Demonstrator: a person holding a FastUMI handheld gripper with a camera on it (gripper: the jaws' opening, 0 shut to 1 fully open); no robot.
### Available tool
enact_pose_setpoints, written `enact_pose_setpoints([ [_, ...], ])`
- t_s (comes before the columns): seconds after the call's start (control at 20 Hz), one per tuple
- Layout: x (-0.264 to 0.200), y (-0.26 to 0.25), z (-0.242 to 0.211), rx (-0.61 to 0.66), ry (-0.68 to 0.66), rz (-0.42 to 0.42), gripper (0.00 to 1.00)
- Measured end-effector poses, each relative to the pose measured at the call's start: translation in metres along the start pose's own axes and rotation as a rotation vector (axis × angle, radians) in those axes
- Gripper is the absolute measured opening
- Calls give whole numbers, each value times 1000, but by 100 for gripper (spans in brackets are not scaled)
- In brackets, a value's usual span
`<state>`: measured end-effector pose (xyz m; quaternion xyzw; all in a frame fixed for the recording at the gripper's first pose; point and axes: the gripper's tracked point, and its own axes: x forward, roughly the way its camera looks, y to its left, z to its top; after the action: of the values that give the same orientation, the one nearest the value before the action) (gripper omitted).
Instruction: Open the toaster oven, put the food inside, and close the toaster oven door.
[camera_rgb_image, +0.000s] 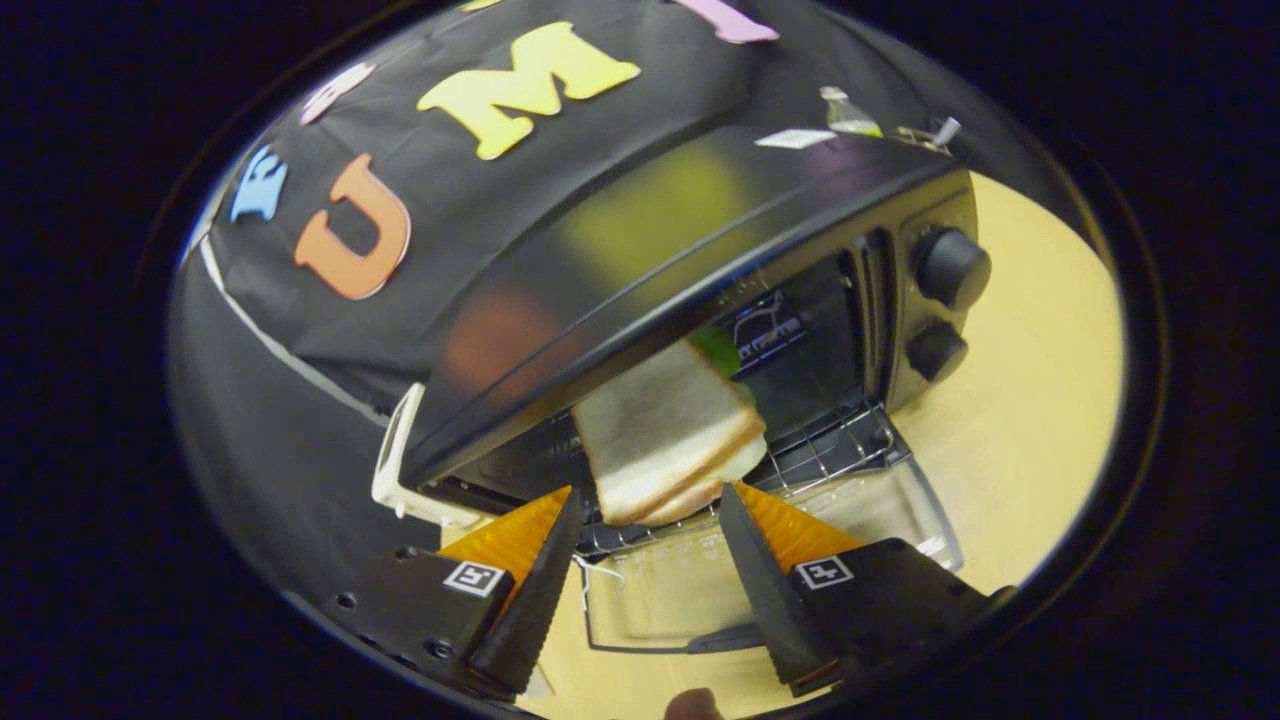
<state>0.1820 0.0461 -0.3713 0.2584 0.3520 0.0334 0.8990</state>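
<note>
Toaster oven (700, 270) stands on the light wooden worktop (1030, 400), with its glass door (700, 590) dropped fully open and lying flat toward the tool. 2 control knobs (950, 268) sit on the panel at the oven's right side.

Food: a sandwich (665, 440) of 2 bread slices with a green leaf showing at its far edge. It rests on the wire rack (840, 445) at the mouth of the oven, its near edge close to the rack's front, just ahead of the fingertips. It lies somewhat askew on the rack.

Tool (648, 500): fingers spread apart, 1 on each side of the sandwich's near corner, neither appearing to press on it. Judged open and holding nothing.

Progress, as judged from present state:
- Step 1, door opened: done
- Step 2, food inside: appears done or nearly so; the sandwich sits shallow and may need a push deeper for the door to clear it
- Step 3, door closed: not yet done; the tool must draw clear, get under the door's front edge and swing it up
</note>
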Motion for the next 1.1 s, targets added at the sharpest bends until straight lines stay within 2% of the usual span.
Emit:
enact_pose_setpoints([
  [0.3,-62,13,-19,-273,-6,-20,92],
  [0.45,-89,13,-38,-363,0,-38,94],
  [0.75,-117,-15,-73,-441,33,-99,95],
  [1.1,-86,-64,-127,-451,121,-182,95],
])
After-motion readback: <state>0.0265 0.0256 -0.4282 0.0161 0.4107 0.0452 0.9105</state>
